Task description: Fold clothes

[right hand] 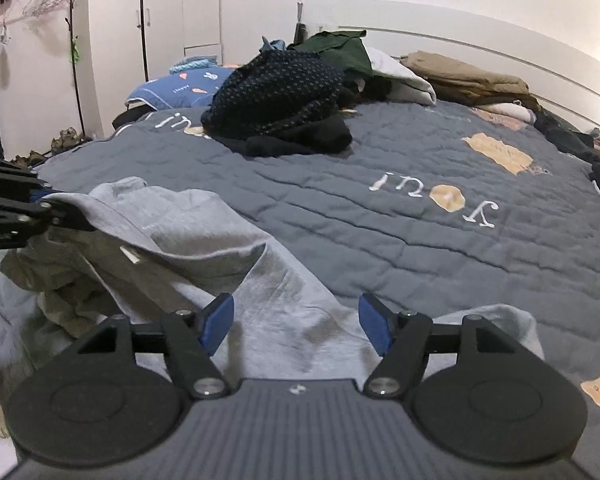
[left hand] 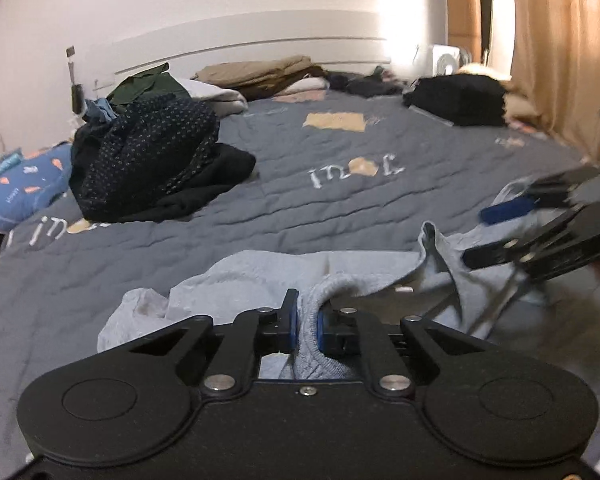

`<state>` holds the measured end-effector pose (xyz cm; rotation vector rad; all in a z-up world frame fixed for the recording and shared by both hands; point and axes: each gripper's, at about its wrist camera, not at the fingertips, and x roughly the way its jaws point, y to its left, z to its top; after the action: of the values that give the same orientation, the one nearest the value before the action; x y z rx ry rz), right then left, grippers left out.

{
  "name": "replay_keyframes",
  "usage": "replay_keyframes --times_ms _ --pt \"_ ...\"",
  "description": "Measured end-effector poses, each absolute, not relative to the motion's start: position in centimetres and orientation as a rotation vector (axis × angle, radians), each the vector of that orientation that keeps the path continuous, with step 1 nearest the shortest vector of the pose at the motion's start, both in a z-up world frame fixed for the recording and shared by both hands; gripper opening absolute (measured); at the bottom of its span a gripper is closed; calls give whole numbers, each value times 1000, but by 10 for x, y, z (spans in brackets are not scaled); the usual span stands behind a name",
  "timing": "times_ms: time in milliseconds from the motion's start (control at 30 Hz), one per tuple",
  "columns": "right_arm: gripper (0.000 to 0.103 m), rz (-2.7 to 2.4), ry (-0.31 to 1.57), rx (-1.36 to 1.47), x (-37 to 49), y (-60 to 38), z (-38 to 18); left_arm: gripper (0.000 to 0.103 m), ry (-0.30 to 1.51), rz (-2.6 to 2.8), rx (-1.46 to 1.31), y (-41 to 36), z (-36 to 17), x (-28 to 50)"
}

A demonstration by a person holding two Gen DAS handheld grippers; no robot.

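A light grey sweatshirt lies crumpled on the near part of the grey quilted bedspread. My left gripper is shut on a ribbed edge of it, with the fabric pinched between the blue pads. In the right wrist view the same left gripper holds a raised fold of the sweatshirt at the left edge. My right gripper hovers open just above the grey fabric, nothing between its blue pads. It also shows blurred at the right of the left wrist view, the right gripper open over the garment.
A heap of dark clothes sits mid-left on the bed. Folded tan clothes lie by the white headboard, and a black folded stack sits at the far right. A blue pillow and a clothes rack stand to the left.
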<state>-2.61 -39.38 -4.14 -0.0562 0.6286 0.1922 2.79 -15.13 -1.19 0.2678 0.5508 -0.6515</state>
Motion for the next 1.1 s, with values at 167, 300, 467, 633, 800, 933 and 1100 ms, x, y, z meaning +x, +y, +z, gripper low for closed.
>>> replay_keyframes --times_ms 167,300,467,633,800,933,1100 --pt "74 208 624 -101 -24 -376 -48 9 554 -698 281 -151 -12 16" --pt "74 213 612 -147 -23 -361 -54 9 546 -737 266 -149 -10 11" --pt "10 145 638 -5 -14 -380 -63 9 550 -741 278 -145 -12 8" --pt "5 93 629 112 -15 -401 -59 11 566 -735 309 -142 -17 6" --pt "4 95 521 170 -28 -411 -27 21 581 -736 339 -138 -20 4" --pt "4 91 476 214 -37 -421 -10 58 556 -768 352 -133 -17 -3" --pt "4 89 462 229 -43 -429 -3 65 564 -800 395 -137 -23 -9"
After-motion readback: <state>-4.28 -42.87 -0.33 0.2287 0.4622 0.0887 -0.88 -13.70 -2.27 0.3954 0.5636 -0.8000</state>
